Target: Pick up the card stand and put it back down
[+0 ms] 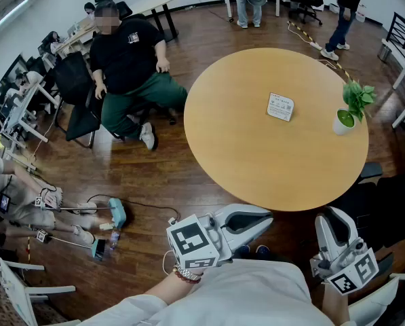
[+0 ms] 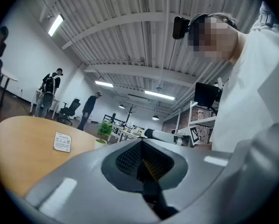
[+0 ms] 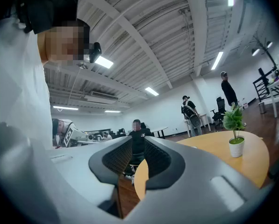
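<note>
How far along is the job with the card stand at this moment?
Done: nothing yet. The card stand sits alone on the round table, near the potted plant. In hand: nothing. The left gripper and the right gripper are off the table's near edge, the left jaws together, the right jaws slightly apart and empty. Still to do: reach, grasp, lift, set it down.

The near half of the round surface (image 1: 256,155) is open wood, a free run from its near edge up to the card stand (image 1: 280,106), which stands alone near the middle. A potted plant (image 1: 348,111) at the right rim, well apart from the stand, narrows that side. A seated person (image 1: 127,66) sits off the left, clear of the rim.
</note>
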A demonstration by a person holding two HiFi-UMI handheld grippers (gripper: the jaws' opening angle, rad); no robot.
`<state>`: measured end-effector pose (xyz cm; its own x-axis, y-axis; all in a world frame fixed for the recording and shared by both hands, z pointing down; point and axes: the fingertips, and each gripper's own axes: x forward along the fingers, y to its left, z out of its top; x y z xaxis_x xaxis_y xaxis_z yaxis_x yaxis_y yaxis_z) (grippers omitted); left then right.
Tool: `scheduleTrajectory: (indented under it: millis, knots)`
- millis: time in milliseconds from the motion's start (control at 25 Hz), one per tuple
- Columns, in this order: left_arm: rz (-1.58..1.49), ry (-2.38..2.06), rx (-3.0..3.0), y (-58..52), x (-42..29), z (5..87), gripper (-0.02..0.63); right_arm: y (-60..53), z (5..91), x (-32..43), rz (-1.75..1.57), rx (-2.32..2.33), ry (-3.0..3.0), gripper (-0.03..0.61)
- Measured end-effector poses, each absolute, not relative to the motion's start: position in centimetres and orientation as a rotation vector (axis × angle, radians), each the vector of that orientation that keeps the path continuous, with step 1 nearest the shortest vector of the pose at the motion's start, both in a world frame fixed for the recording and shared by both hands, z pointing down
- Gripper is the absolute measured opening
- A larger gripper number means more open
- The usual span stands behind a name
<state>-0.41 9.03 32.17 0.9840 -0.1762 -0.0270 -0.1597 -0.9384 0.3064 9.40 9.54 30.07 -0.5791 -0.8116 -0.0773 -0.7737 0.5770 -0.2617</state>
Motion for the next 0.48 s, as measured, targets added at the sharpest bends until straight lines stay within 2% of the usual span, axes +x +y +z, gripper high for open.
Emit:
scheduleTrajectory:
  millis: [480]
  knots:
    - [-0.009,-0.320,2.798,-0.5,2.4,34.2,0.002,-1.6,32.7,13.7,-0.357,-1.310,2.647,0.069]
